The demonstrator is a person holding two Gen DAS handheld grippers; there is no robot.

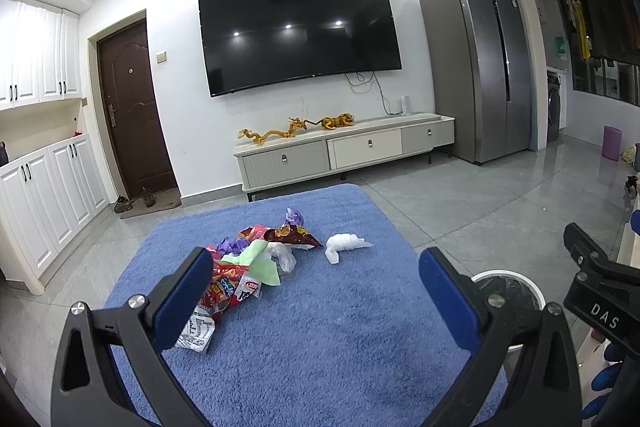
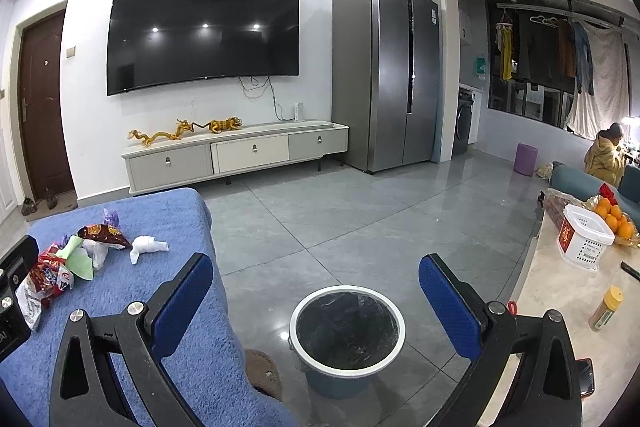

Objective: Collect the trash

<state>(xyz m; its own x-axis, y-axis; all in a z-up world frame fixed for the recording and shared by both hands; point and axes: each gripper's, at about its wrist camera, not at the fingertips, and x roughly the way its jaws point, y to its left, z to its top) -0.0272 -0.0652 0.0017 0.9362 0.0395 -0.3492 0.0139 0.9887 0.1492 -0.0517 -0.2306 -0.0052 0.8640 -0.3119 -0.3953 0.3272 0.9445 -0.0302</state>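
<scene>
Both open grippers [image 1: 316, 291] [image 2: 316, 291] hover short of the wrappers [image 1: 256, 259].

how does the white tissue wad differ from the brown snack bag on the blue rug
The white tissue wad is plain, soft and crumpled into a lump; the brown snack bag is glossy, printed and flattened to a pointed corner. The wad lies alone on the blue rug, apart from the pile; the bag rests against the other wrappers. Both sit on the rug, ungrasped, ahead of the open left tool.
</scene>
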